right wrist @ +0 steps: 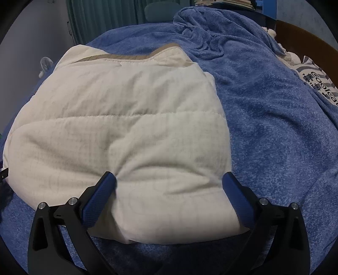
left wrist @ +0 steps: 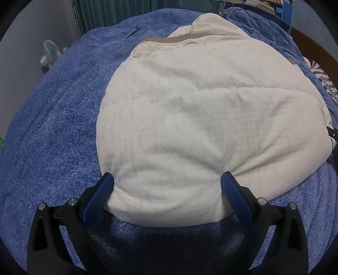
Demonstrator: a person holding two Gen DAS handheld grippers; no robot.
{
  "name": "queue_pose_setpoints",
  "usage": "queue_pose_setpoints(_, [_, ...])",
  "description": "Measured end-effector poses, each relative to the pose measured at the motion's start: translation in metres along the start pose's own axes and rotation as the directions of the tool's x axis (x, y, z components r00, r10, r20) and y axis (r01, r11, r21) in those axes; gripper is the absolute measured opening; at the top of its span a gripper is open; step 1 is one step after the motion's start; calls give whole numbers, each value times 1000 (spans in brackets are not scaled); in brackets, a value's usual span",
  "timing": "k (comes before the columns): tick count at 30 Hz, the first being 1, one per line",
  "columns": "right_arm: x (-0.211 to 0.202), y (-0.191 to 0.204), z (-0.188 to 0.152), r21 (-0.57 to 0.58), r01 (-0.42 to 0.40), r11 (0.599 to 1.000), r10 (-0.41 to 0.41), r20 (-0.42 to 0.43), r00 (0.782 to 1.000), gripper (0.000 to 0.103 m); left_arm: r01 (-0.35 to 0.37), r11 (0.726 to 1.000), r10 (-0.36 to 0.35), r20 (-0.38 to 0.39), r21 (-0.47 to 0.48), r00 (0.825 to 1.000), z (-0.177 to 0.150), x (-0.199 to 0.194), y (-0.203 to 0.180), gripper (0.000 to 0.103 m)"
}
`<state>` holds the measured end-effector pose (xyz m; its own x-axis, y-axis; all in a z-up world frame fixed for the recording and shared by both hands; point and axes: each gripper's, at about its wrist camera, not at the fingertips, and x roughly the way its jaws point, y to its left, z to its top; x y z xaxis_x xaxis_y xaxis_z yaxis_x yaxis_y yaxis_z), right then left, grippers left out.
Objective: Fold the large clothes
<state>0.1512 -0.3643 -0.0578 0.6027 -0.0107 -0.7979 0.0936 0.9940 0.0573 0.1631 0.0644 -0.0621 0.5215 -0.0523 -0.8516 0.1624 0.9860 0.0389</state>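
Observation:
A cream quilted padded jacket (left wrist: 200,110) lies folded on a blue bed cover (left wrist: 52,118); its tan collar band (left wrist: 169,39) is at the far end. My left gripper (left wrist: 168,179) is wide open, its blue pads astride the jacket's near left corner, touching the fabric. The jacket also shows in the right wrist view (right wrist: 126,131). My right gripper (right wrist: 169,179) is wide open, its pads astride the jacket's near right corner. The tip of the right gripper shows at the left wrist view's right edge (left wrist: 332,134).
A bunched blue blanket (right wrist: 221,38) lies at the far right of the bed. A striped printed pillow (right wrist: 321,82) lies by the brown headboard (right wrist: 306,40). A small white fan (left wrist: 49,54) stands on the floor at left. Green curtains (left wrist: 101,12) hang behind.

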Motion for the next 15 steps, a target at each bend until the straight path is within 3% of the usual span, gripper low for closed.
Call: queue_pose_setpoints(15, [-8,1,-4,5,3,1000,-4,57,998,97,-8,1000,8,-11,-13,1000,-3,-6,3,97])
